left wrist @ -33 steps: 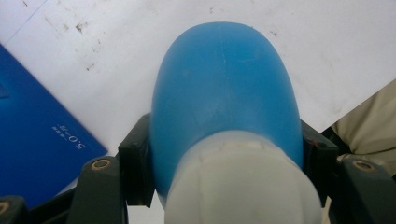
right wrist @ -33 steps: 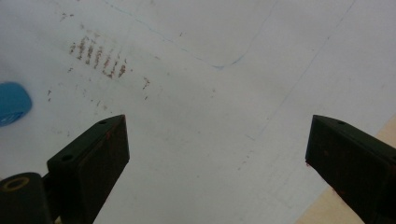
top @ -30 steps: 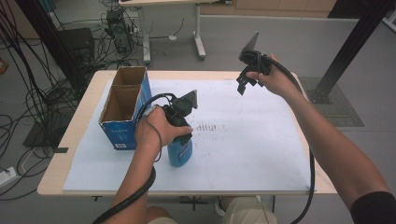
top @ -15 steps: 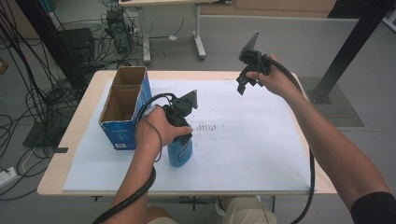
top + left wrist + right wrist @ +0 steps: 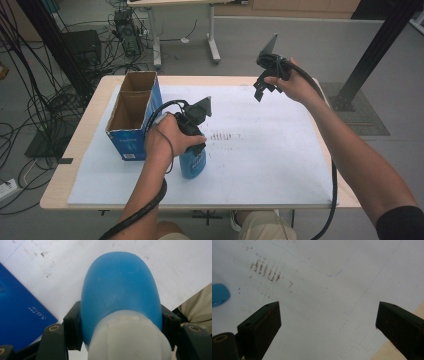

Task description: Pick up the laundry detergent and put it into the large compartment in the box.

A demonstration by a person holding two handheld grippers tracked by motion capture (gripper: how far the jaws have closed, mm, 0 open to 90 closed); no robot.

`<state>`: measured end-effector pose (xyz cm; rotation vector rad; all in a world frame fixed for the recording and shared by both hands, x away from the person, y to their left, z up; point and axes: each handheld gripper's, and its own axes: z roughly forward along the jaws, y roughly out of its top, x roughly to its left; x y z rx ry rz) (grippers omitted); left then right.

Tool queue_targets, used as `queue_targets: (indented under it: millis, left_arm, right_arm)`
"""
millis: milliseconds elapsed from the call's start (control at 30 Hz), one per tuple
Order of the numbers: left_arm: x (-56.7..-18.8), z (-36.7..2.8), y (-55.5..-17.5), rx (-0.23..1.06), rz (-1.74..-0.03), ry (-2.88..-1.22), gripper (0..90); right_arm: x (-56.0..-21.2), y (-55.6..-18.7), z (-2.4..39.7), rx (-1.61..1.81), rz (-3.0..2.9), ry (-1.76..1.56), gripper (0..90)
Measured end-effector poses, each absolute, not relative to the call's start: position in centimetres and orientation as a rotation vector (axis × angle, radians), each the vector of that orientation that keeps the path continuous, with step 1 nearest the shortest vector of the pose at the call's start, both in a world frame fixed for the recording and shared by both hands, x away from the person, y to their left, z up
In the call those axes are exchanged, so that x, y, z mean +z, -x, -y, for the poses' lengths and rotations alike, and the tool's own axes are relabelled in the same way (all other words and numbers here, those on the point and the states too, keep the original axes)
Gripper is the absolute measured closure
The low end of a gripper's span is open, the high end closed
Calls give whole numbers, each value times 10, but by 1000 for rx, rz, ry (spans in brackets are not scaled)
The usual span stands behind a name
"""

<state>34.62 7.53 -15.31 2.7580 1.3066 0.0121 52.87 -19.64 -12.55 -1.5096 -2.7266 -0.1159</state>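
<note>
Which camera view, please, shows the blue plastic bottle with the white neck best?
The left gripper view: the blue plastic bottle sits large between the left tongs. The high view shows its lower body under the hand; the right gripper view shows an edge.

The blue plastic bottle with a pale whitish neck (image 5: 193, 162) stands upright on the white sheet covering the table (image 5: 260, 165), near the sheet's front-left area. It sits just to the right of the blue open-topped cardboard box (image 5: 131, 131), apart from it. Its body is smooth, rounded and opaque; the neck section is lighter and narrower. In the left gripper view the bottle (image 5: 120, 292) is clamped at its upper body, one black jaw pressed against each side. A patch of brown smudge marks (image 5: 225, 136) lies on the sheet just behind and to the right of the bottle.
</note>
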Motion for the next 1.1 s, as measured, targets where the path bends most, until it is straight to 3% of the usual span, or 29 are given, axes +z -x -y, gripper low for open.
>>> queue_targets:
  millis: [1100]
  left_arm:
    - [-152, -76, -346, 1, -1330, -2753, 377]
  right_arm:
    - [-128, -528, 195, -113, 2731, 1498, 62]
